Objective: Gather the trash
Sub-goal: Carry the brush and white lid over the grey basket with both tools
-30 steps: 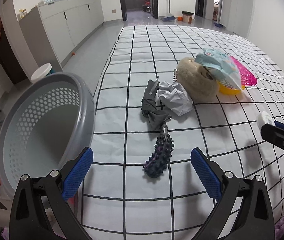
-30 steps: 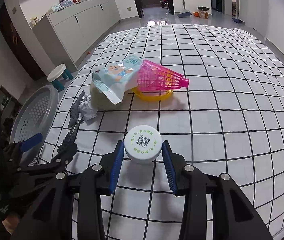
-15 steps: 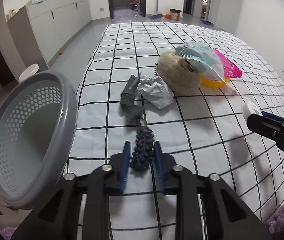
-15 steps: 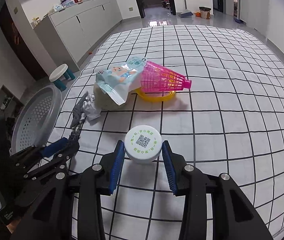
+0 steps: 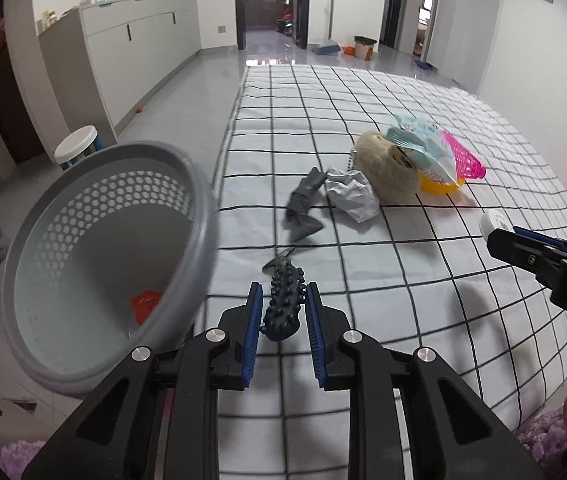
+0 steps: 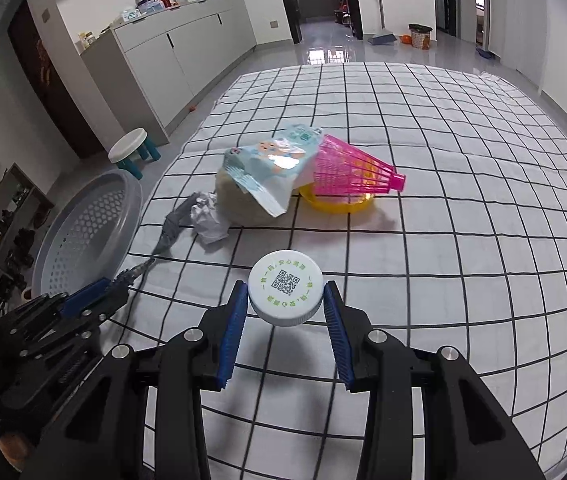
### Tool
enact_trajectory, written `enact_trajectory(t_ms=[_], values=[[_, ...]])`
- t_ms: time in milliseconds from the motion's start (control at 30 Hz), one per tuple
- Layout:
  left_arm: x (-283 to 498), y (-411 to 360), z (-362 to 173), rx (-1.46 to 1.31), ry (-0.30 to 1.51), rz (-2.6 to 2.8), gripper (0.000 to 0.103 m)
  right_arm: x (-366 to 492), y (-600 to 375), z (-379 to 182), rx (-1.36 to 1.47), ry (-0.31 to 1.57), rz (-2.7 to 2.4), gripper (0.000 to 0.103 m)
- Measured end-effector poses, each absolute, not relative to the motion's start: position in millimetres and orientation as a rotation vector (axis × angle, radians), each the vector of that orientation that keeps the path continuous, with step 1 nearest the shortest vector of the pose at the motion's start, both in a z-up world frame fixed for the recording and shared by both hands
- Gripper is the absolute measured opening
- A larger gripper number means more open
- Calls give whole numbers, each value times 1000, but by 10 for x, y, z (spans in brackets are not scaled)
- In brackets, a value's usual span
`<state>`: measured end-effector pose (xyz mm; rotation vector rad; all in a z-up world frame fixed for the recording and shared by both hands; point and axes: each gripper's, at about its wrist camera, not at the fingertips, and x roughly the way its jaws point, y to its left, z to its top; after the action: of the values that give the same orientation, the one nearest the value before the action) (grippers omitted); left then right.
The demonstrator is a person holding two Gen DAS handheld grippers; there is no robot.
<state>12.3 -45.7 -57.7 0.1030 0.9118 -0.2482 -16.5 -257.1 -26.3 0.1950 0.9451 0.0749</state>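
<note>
Left gripper [image 5: 282,314] pinches the knobbly stick [image 5: 283,310] at the bed's edge, beside the basket [image 5: 203,208]; right gripper [image 6: 285,307] clamps a white cap [image 6: 285,294], both probably basket-bound.

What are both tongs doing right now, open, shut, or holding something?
Left tongs: shut on the dark knobbly handle.
Right tongs: shut on the white round lid.

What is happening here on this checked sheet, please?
A person is collecting trash with two handheld grippers. The left gripper is shut on a dark knobbly object, next to the grey basket. The right gripper holds a white lid with a printed code. A crumpled paper, a grey rag and a pile with a pink mesh cone lie on the sheet.
</note>
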Motion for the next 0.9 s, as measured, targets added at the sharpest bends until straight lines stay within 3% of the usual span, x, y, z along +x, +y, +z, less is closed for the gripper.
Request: enact_trajectory(t_ms=[900], values=[[-143, -17, -293, 24, 866, -272, 17, -295, -2110, -265, 214, 931, 116, 38]])
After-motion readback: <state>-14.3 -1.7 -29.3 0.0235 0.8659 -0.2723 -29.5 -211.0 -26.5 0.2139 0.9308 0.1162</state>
